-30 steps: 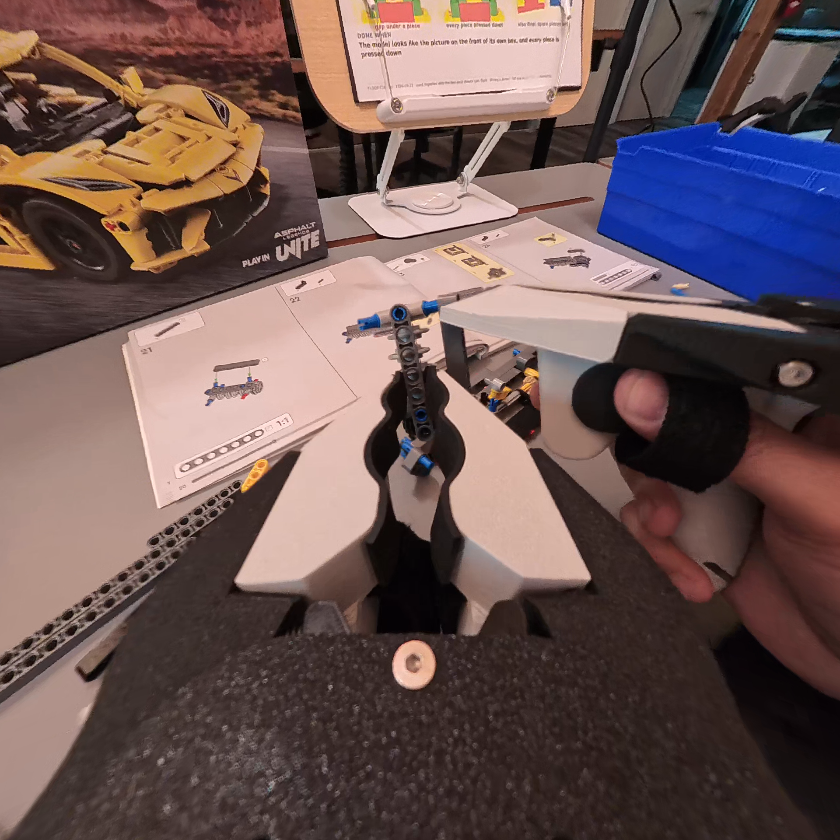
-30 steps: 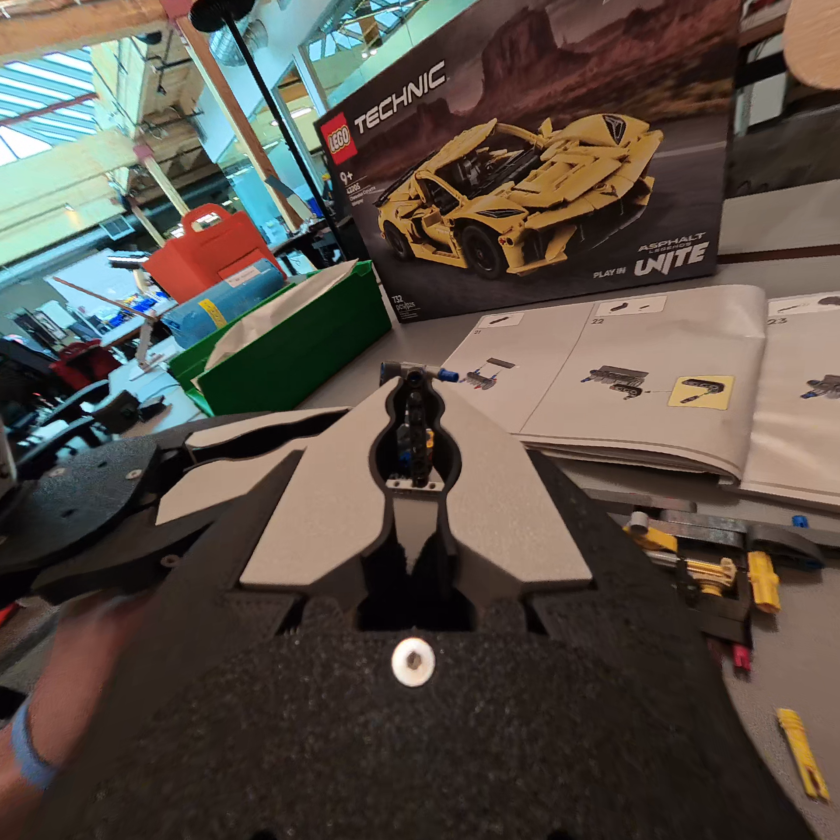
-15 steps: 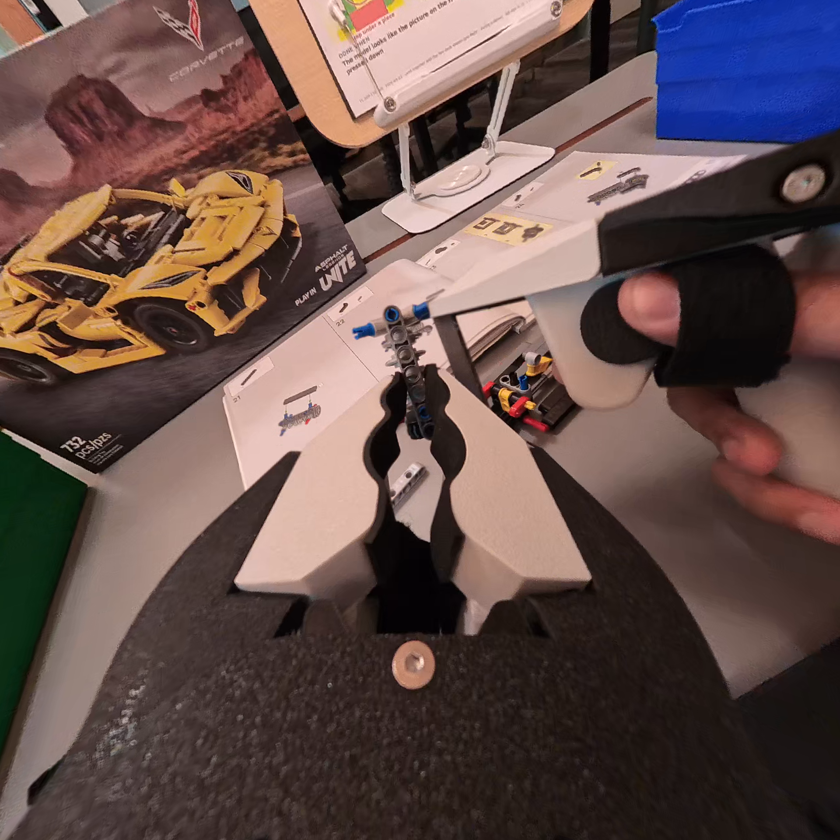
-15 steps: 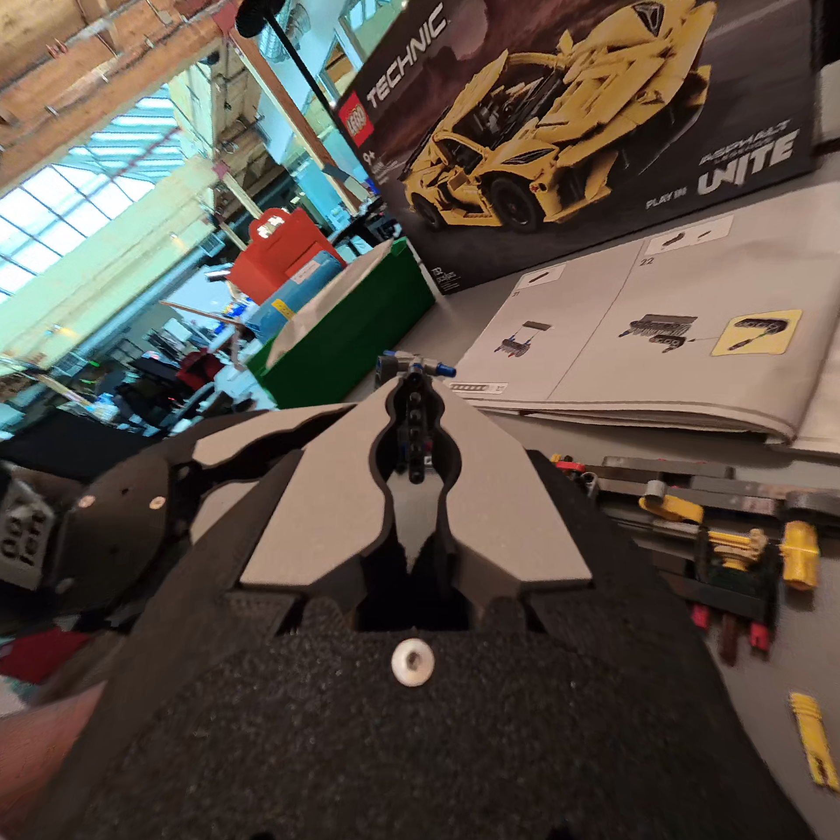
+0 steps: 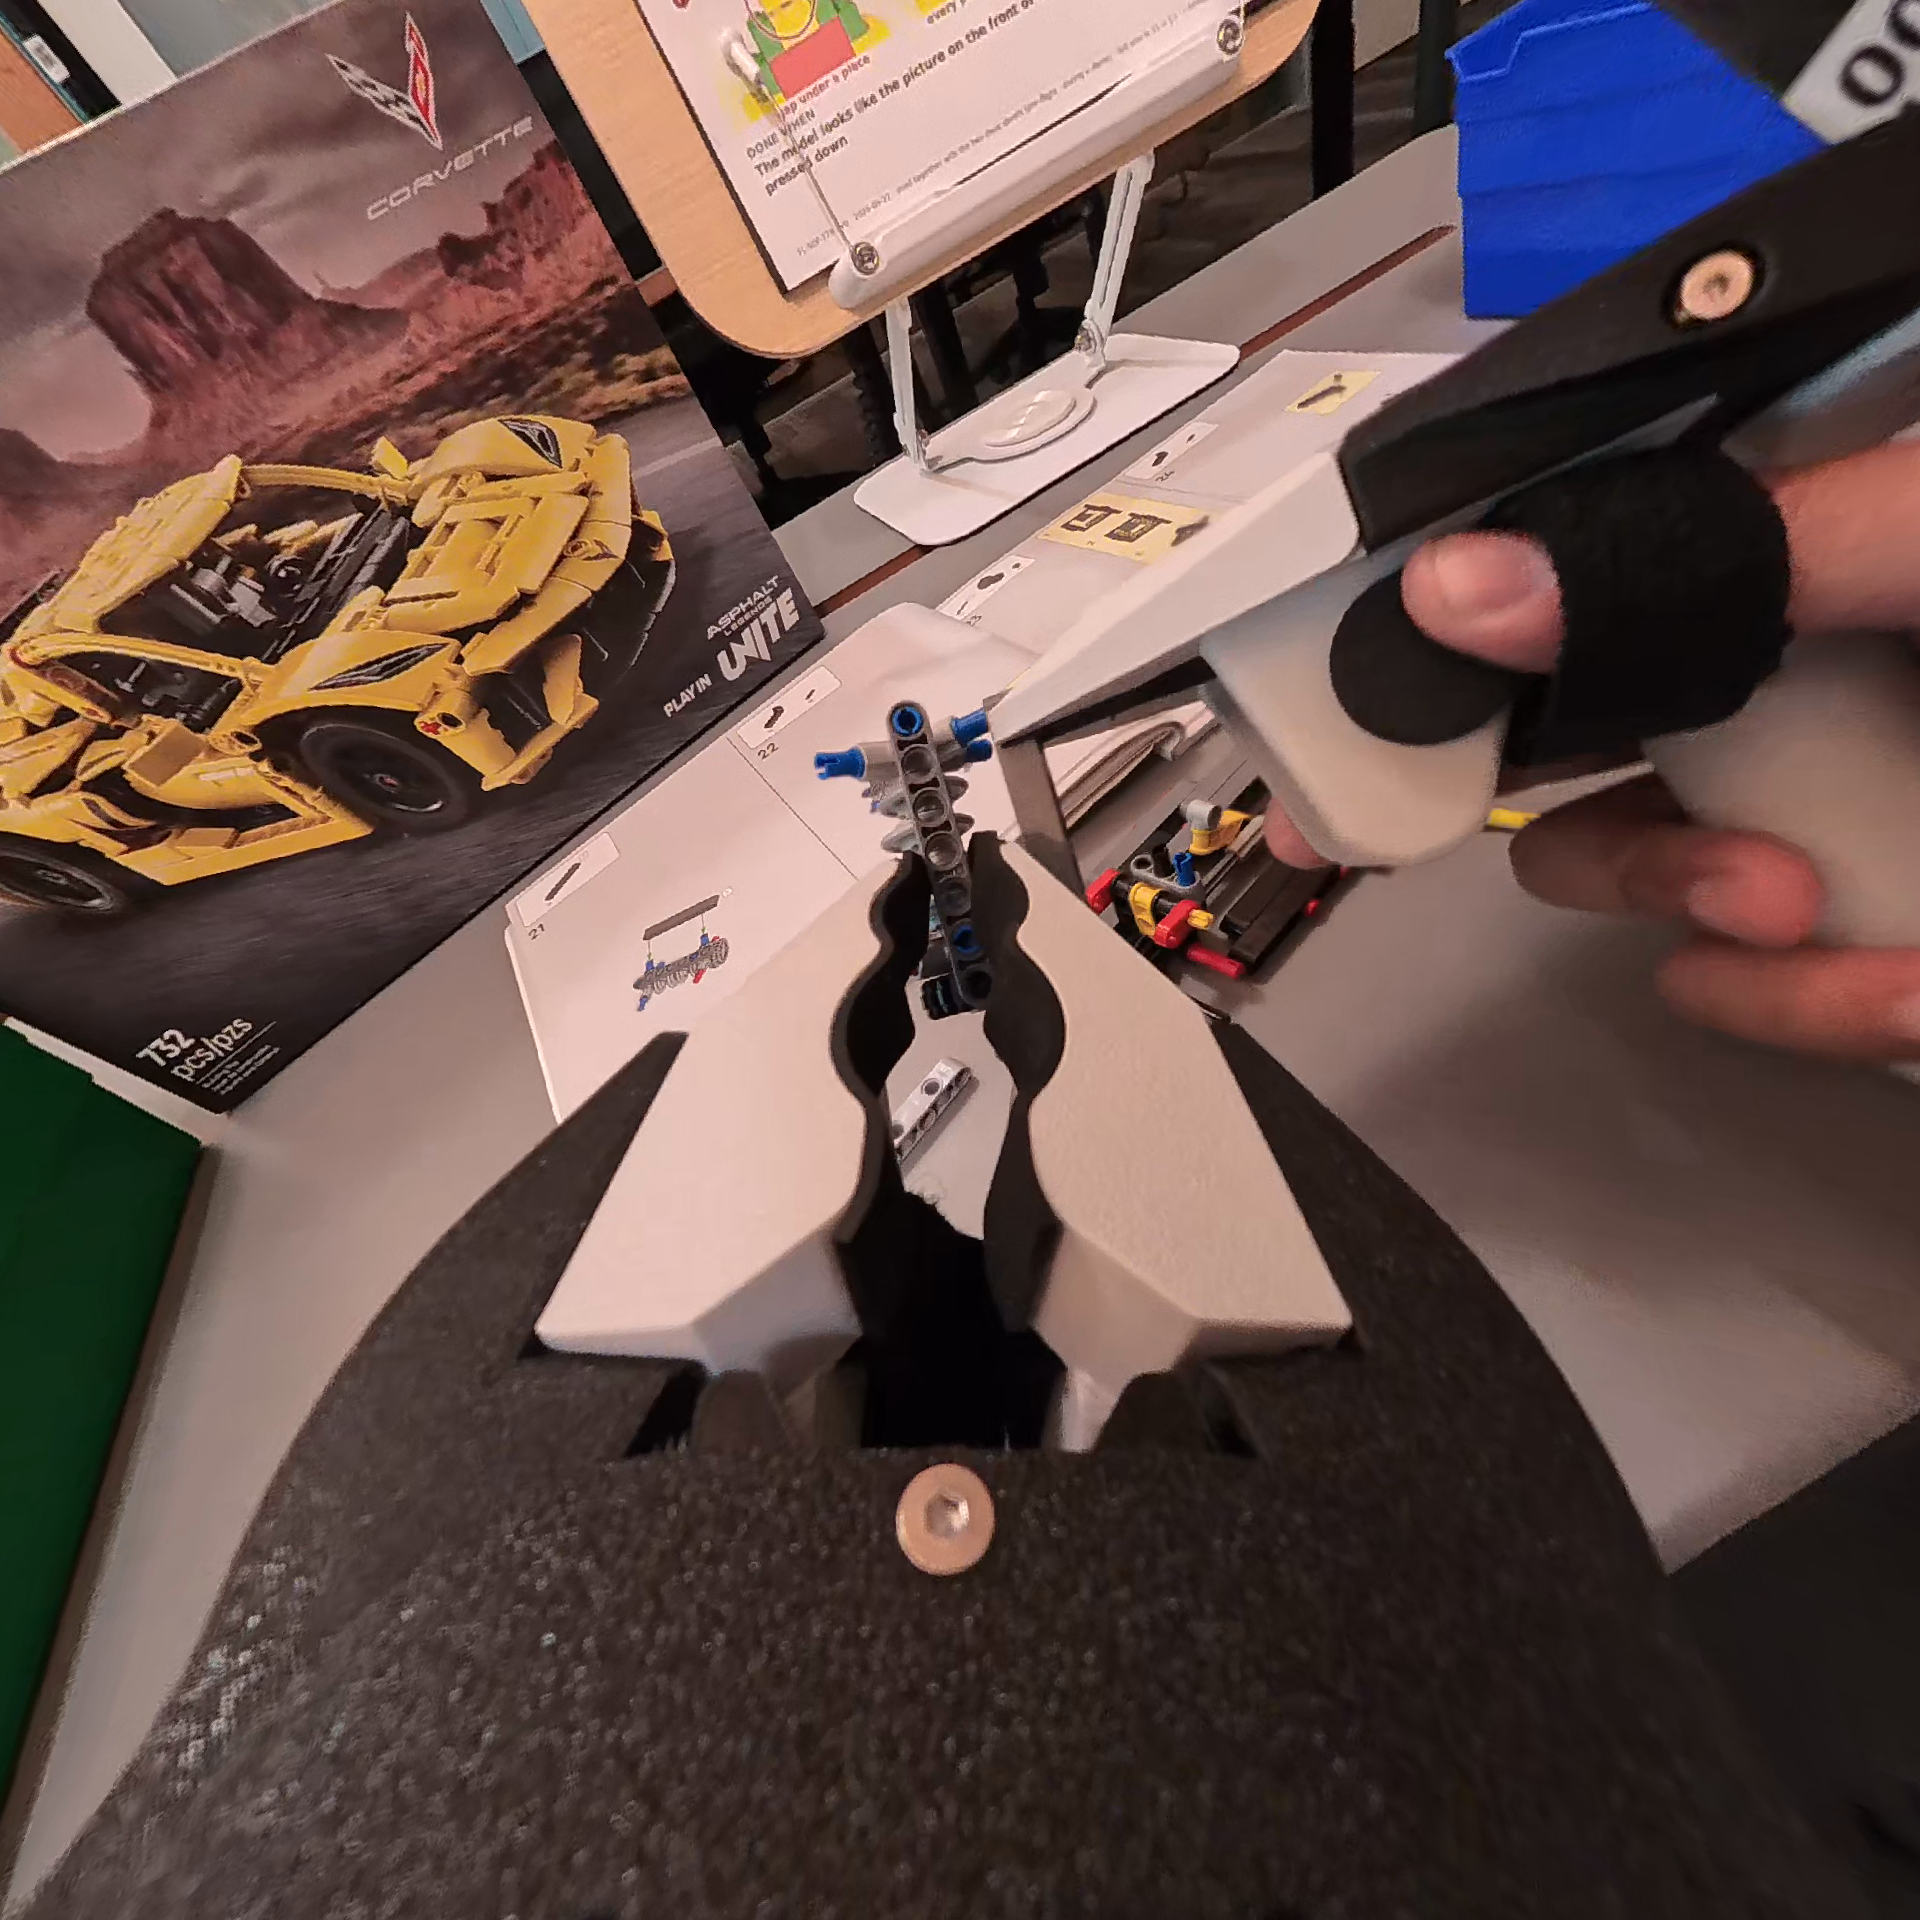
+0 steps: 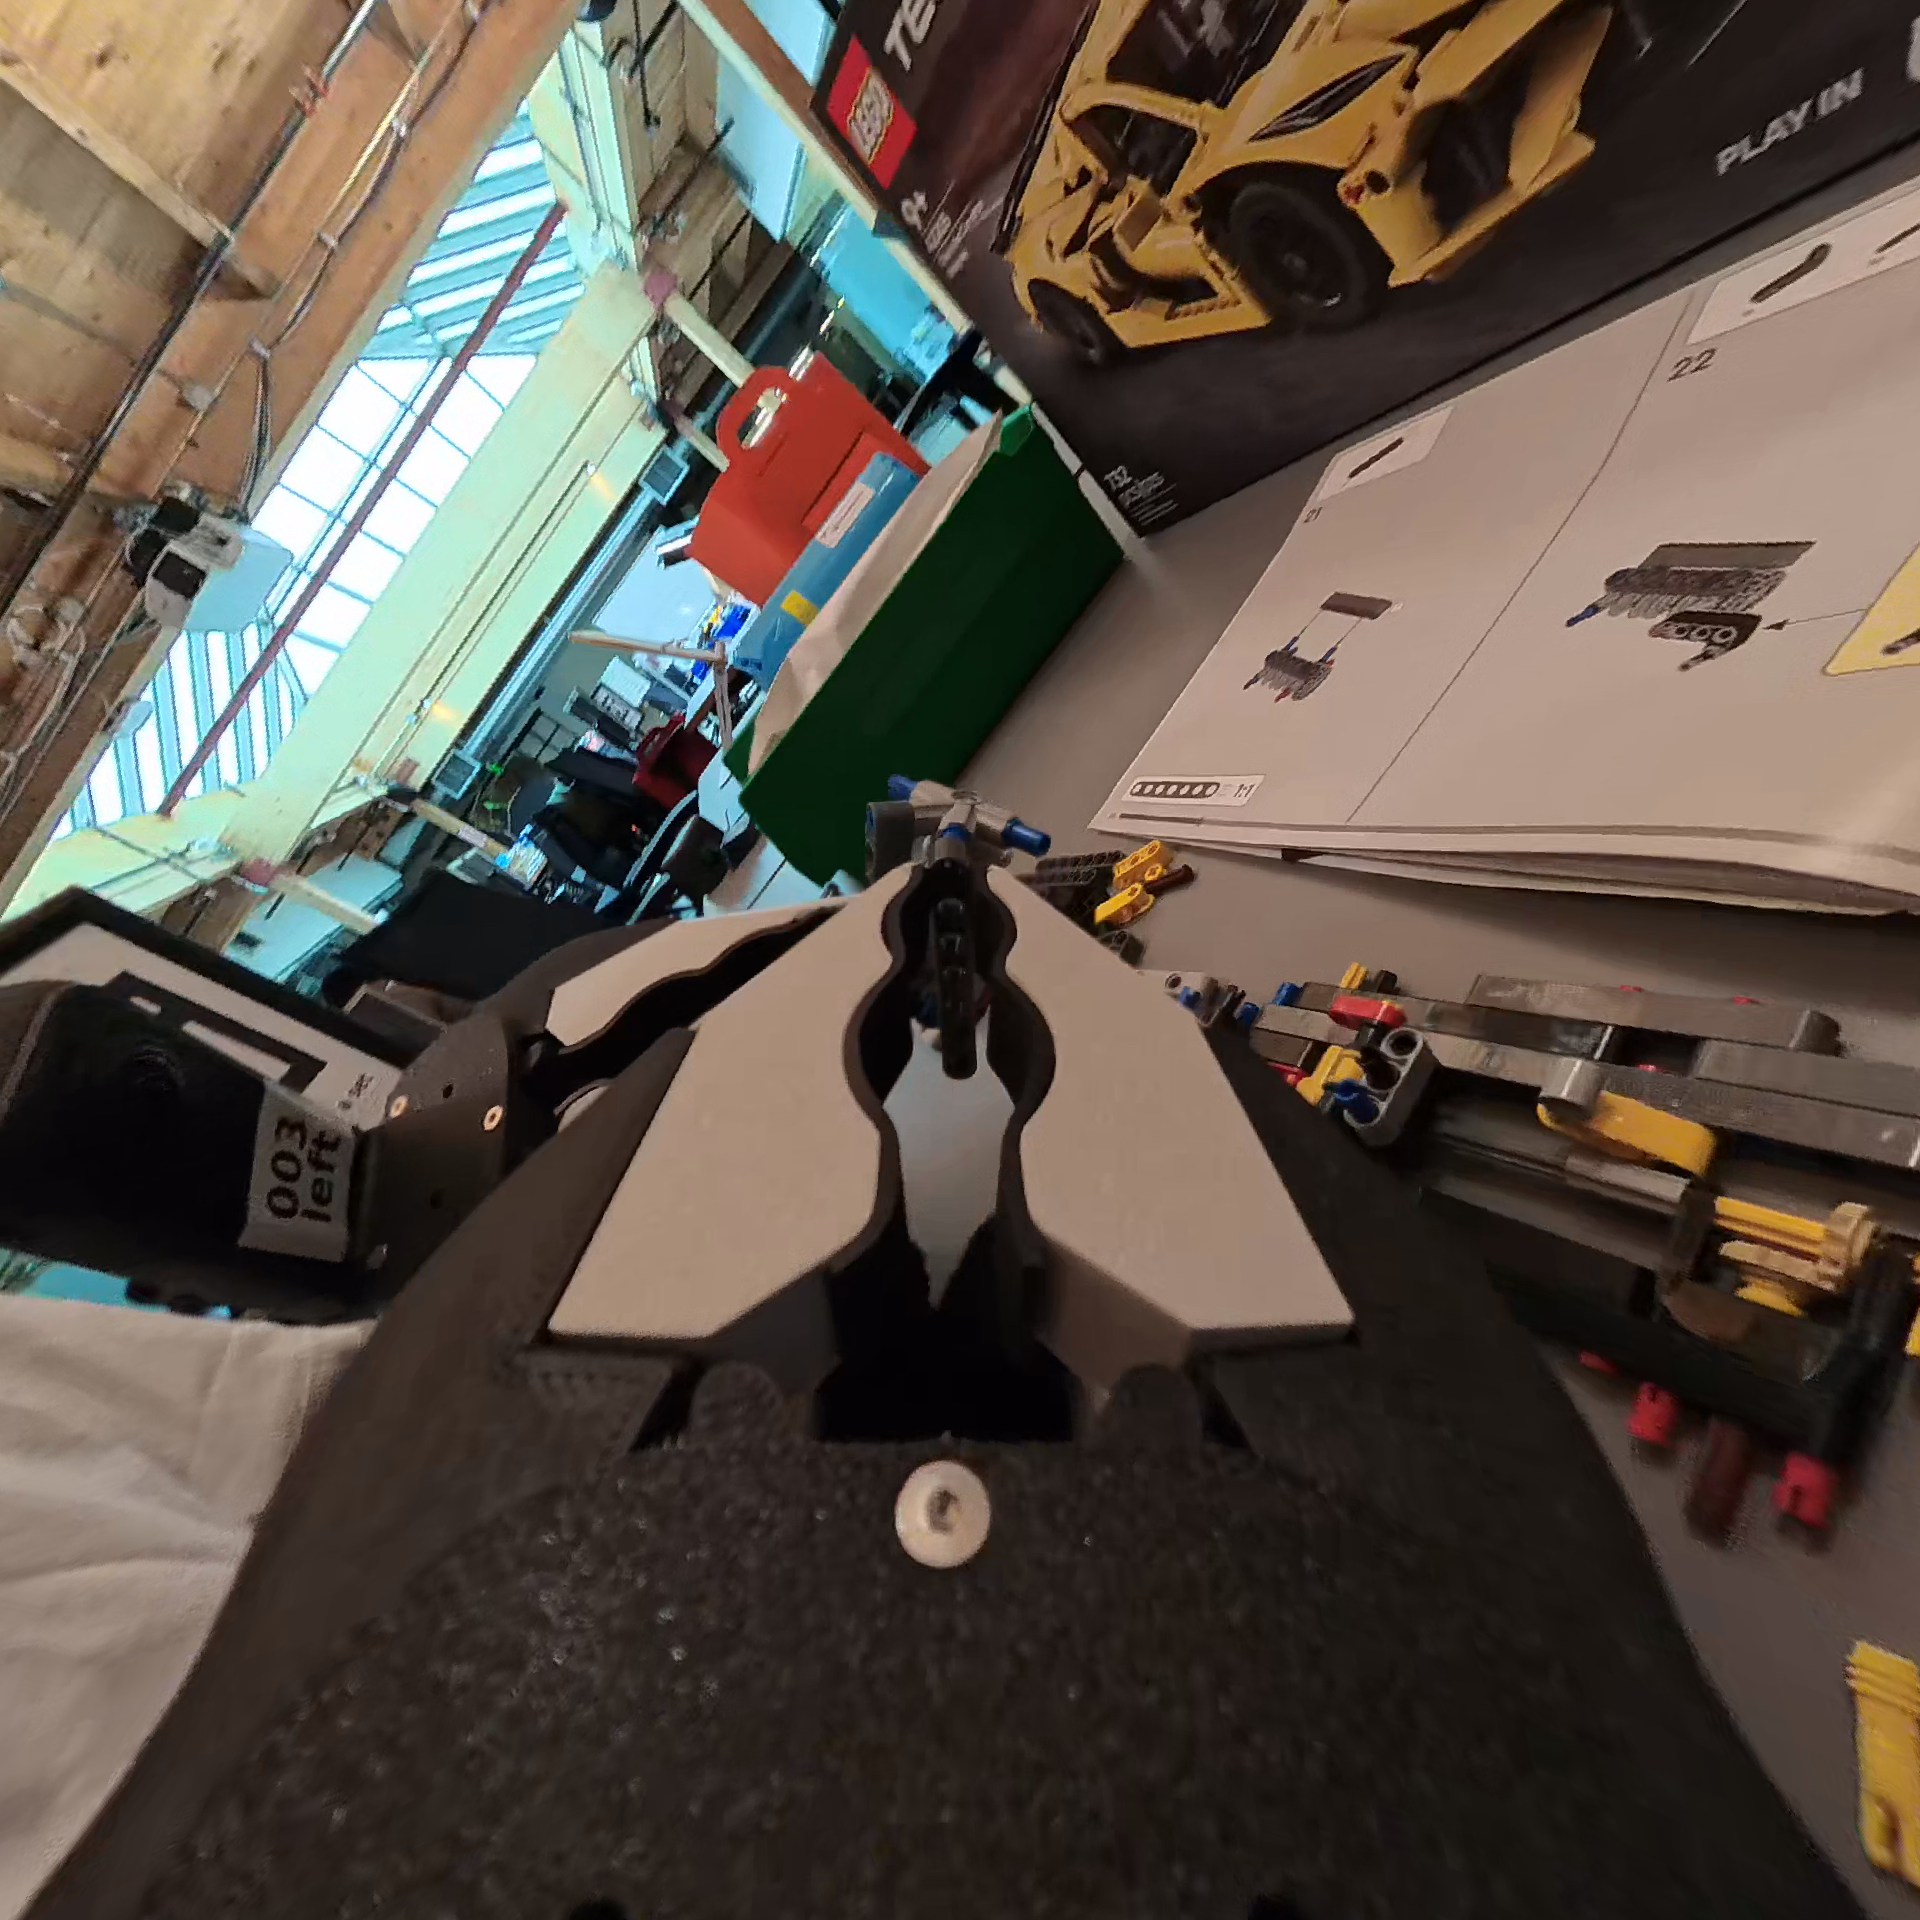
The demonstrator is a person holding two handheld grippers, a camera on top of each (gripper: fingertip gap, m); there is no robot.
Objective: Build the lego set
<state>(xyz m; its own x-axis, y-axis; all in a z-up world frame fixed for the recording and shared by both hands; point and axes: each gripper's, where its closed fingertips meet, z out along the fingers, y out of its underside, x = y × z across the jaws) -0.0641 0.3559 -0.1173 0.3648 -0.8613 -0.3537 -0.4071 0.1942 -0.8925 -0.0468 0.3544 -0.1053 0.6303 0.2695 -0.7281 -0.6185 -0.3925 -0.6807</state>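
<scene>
Nearest in the left wrist view, the left gripper [image 5: 951,868] pinches the lower part of a dark grey holed lego beam [image 5: 928,805], which stands up out of its fingertips, held above the table [image 5: 1507,1122]. Across the beam's top sits a light grey cross piece with blue pins [image 5: 902,750] sticking out on both sides. The right gripper [image 5: 1003,717] comes in from the right, held by a hand [image 5: 1704,748] with a black strap around one finger; its tip meets the blue pin on the right end of the cross piece. In the right wrist view the right gripper [image 6: 951,883] has its fingers pressed in on the same assembly: the dark beam [image 6: 951,997] runs back between them and the cross piece with its blue pins [image 6: 961,821] sits just past the fingertips. The left gripper's black body lies to the left in that view.

Just beyond, on the table, lies a partly built lego chassis [image 6: 1621,1101] of dark grey beams with yellow, red and blue parts, and a loose yellow piece [image 6: 1886,1766] near the right edge. Small black and yellow parts [image 6: 1112,883] lie beside the open instruction booklet [image 5: 727,842]. Farther back stand the lego set box [image 5: 312,540] picturing a yellow car, a green bin [image 6: 935,665], a blue bin [image 5: 1600,156], and a wooden board on a white stand [image 5: 1039,436] holding a printed sheet.
</scene>
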